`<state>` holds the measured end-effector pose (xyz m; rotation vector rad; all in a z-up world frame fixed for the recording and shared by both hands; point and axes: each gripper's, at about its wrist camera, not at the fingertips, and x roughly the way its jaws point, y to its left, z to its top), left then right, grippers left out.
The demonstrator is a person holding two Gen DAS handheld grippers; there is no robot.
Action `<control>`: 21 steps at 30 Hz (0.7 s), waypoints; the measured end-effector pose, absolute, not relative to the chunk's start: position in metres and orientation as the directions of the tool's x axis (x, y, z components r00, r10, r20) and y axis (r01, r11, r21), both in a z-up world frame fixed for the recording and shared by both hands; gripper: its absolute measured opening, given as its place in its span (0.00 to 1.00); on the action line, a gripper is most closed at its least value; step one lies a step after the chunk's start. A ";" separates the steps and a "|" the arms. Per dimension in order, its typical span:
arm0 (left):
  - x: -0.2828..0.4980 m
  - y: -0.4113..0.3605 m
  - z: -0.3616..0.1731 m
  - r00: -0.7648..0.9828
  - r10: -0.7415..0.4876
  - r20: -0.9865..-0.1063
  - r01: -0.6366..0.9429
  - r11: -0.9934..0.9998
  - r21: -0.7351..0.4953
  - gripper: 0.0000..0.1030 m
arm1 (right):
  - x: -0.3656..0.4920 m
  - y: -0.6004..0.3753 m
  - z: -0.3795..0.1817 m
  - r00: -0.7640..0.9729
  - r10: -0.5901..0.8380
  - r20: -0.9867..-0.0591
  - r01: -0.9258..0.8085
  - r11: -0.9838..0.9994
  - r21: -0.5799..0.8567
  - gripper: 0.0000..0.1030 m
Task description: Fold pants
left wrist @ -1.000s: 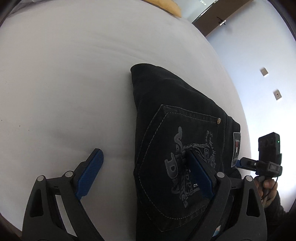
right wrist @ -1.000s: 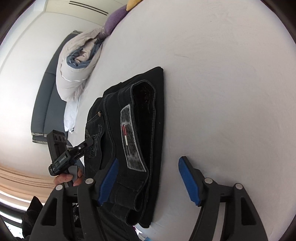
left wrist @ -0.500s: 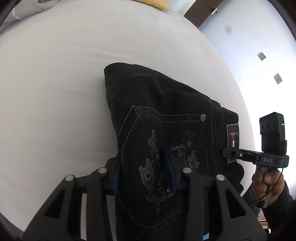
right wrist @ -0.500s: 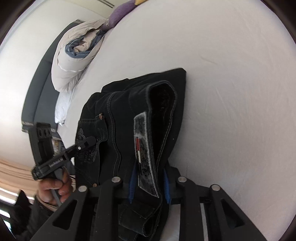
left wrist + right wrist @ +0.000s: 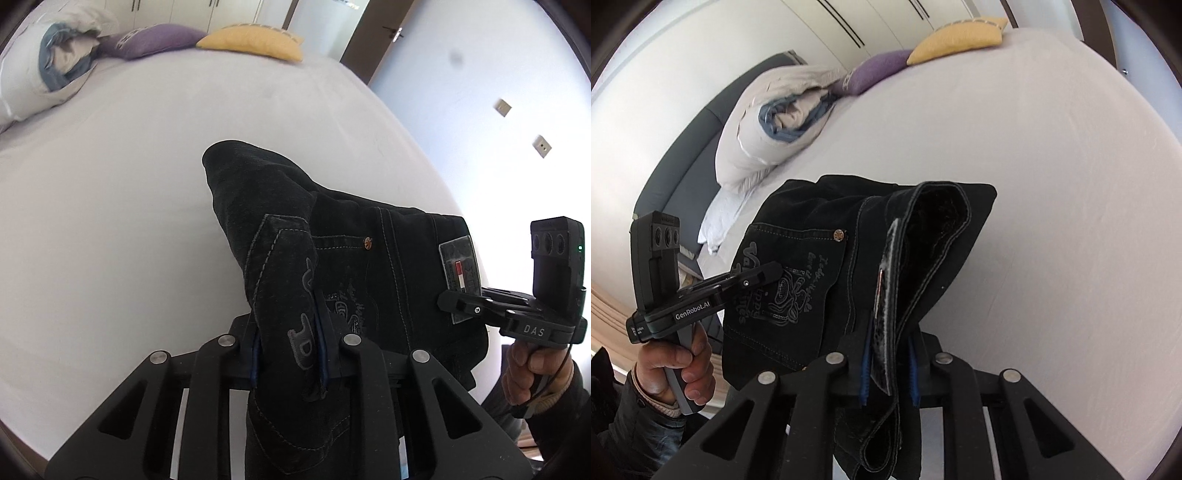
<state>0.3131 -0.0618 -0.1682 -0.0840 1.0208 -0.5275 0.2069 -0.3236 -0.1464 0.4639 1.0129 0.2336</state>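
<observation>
Bright daylight, esp. from the right in left-wrist view: wall (image 5: 480, 110) there blows out to white glare. White bed sheet (image 5: 110, 221) evenly lit, soft shadows only. Black jeans (image 5: 332, 240) so dark that detail's mostly lost. Heavy fisheye bending, dark vignette at corners. Focus sharp, no motion blur.

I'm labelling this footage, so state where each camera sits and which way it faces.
Left wrist: sits on the left tongs, facing along them over the black pants and white bed; shows the right tongs and right hand.
Right wrist: sits on the right tongs, facing across the pants' waistband; shows the left tongs and left hand.
Shared: pants, bed, yellow pillow, purple pillow.
</observation>
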 end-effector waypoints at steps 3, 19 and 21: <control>0.338 -0.090 -0.164 0.421 -0.467 -0.777 0.403 0.864 -0.301 0.20 | 0.225 -0.350 -0.135 0.539 0.387 -0.748 0.025 0.880 0.474 0.17; 0.398 -0.202 -0.247 0.441 -0.273 -0.855 0.388 0.917 -0.092 0.45 | 0.281 -0.467 -0.209 0.519 0.381 -0.766 0.211 0.810 0.546 0.45; 0.389 -0.208 -0.243 0.462 -0.246 -0.852 0.392 0.919 -0.053 0.45 | 0.274 -0.465 -0.201 0.530 0.353 -0.771 0.214 0.824 0.525 0.55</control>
